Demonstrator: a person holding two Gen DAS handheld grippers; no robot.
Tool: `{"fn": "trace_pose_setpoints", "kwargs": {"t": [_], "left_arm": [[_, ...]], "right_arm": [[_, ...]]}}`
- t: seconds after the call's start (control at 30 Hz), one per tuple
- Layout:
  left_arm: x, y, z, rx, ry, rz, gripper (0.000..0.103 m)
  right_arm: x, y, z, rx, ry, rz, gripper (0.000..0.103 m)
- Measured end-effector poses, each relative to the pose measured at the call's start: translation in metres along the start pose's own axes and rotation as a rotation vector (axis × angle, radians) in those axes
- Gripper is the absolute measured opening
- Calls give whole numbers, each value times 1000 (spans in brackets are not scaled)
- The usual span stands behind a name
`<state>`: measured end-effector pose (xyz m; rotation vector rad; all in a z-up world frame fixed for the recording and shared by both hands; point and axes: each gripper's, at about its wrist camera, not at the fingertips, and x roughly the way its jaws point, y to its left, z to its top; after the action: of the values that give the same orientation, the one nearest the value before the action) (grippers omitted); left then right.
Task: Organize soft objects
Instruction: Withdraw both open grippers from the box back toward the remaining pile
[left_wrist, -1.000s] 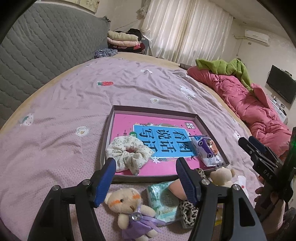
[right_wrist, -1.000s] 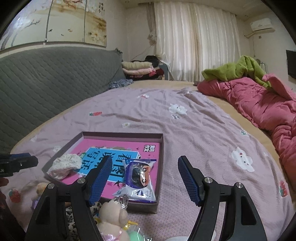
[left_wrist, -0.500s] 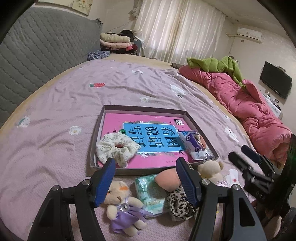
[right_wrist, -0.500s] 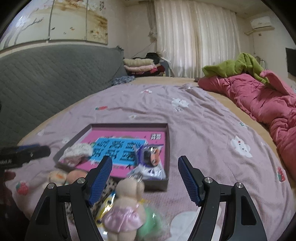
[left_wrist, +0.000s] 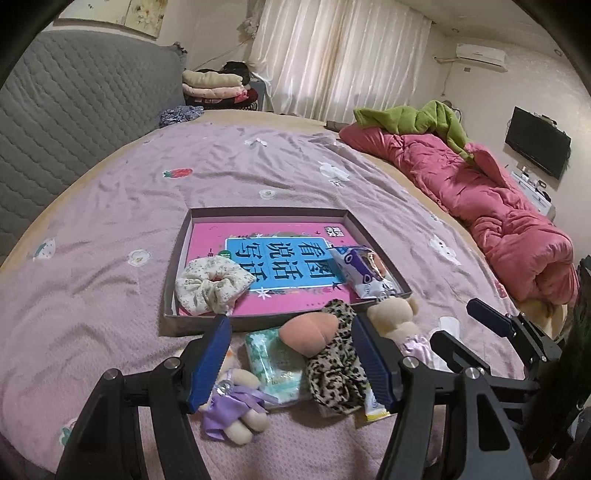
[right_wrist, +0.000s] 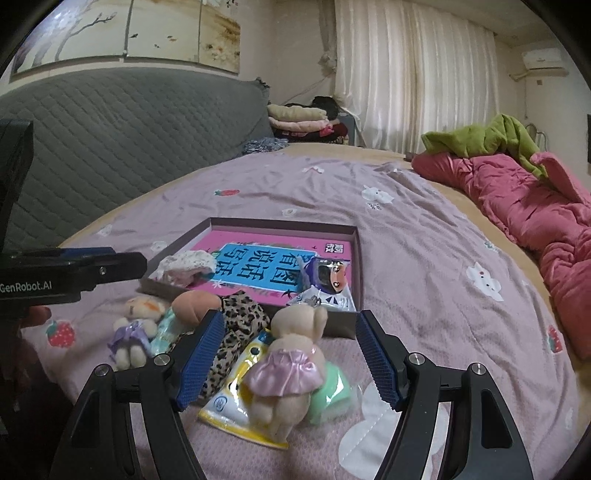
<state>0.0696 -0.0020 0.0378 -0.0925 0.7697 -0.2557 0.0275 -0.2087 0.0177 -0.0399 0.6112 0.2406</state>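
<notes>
Bedroom, lilac bedspread (right_wrist: 424, 266). Shallow tray (right_wrist: 356, 258) mid-bed, long axis running left to right, floral scrunchie (left_wrist: 210, 282) and snack packet (right_wrist: 327, 284) inside. Doll in pink dress (right_wrist: 286, 365) just before the tray's near edge, lying lengthwise, head toward tray, feet toward camera. Right gripper (right_wrist: 290, 360) hovering low over it, jaws wide, empty. Left gripper (left_wrist: 290, 360) level above leopard scrunchie (left_wrist: 334, 369) and peach sponge (left_wrist: 308, 332), jaws wide, empty.

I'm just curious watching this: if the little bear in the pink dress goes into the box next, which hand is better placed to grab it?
Probably the right gripper: its open fingers already frame the bear in the pink dress. The left gripper faces the leopard scrunchie instead.
</notes>
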Motion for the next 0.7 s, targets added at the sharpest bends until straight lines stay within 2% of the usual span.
{"fn": "trace_pose_setpoints", "kwargs": {"t": [0.33, 0.7], "left_arm": [[-8, -9, -13, 5, 41, 16, 67], [-6, -7, -25, -9, 82, -7, 67]], "right_arm": [[-15, -1, -8, 16, 24, -16, 75], [-20, -6, -17, 62, 71, -10, 75]]}}
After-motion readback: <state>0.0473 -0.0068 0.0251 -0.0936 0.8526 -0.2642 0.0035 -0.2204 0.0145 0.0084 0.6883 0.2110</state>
